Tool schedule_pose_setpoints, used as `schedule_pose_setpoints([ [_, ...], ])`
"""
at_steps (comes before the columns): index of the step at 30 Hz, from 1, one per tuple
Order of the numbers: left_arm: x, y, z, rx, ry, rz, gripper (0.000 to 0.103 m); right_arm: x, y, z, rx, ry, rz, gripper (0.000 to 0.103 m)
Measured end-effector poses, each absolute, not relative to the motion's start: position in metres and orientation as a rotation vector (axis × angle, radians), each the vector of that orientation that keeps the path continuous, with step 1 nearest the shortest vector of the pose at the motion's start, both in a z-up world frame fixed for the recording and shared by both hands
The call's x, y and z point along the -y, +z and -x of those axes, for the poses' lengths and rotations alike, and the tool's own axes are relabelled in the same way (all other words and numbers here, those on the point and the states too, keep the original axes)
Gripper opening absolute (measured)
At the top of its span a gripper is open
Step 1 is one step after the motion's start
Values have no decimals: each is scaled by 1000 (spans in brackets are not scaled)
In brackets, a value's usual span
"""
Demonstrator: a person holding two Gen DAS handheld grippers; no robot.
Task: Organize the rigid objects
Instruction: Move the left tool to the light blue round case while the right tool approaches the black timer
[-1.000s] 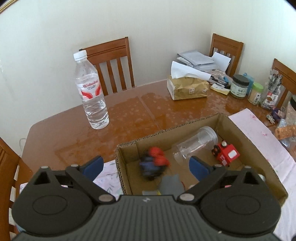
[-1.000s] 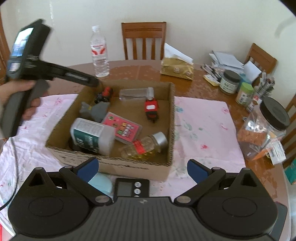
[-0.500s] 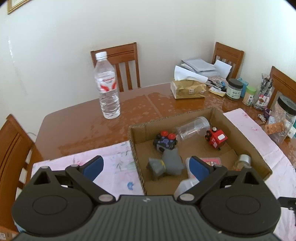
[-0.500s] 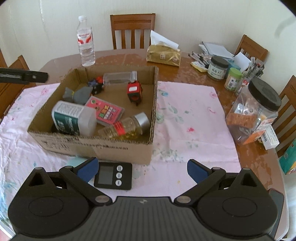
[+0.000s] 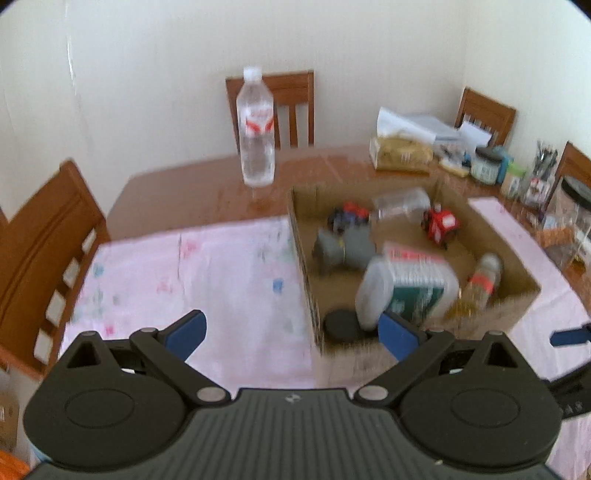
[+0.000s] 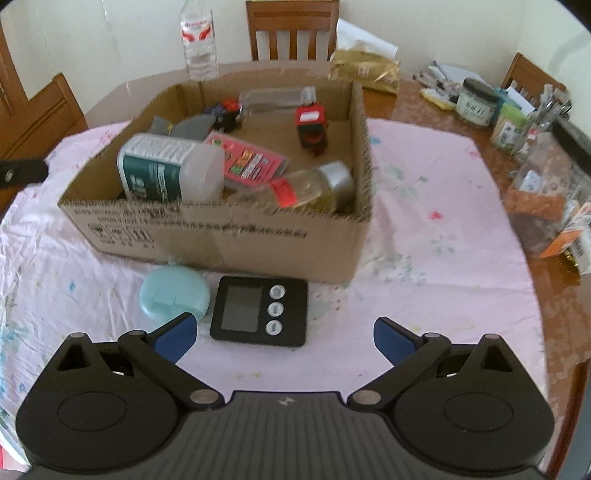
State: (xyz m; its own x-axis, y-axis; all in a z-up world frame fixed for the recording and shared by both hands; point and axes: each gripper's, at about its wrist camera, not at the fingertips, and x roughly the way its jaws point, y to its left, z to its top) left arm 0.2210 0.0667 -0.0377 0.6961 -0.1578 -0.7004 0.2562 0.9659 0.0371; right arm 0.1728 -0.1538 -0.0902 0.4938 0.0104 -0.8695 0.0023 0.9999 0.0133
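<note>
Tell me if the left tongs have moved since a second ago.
Yes. The left tongs have pulled back and to the left: the cardboard box, once directly beneath them, now sits farther off to the right.

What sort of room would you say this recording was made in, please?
Most likely a home dining room: a wooden table under a pink floral cloth, slat-backed wooden chairs around it, and household clutter such as a tissue pack.

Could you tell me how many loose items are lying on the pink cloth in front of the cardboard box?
2: a round light-blue case against the cardboard box front wall, and a black digital timer right beside it. The box could hide others behind it.
</note>
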Motion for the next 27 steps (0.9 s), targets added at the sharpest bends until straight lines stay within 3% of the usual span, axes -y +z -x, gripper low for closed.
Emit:
schedule_pose_setpoints([
  [15, -72, -66, -202, -877, -197, -79, 99, 135, -131, -183, -1060, 9, 51, 103],
  [27, -21, -82, -197, -929, -236, -114, 99, 186, -131, -177, -1018, 28, 55, 103],
])
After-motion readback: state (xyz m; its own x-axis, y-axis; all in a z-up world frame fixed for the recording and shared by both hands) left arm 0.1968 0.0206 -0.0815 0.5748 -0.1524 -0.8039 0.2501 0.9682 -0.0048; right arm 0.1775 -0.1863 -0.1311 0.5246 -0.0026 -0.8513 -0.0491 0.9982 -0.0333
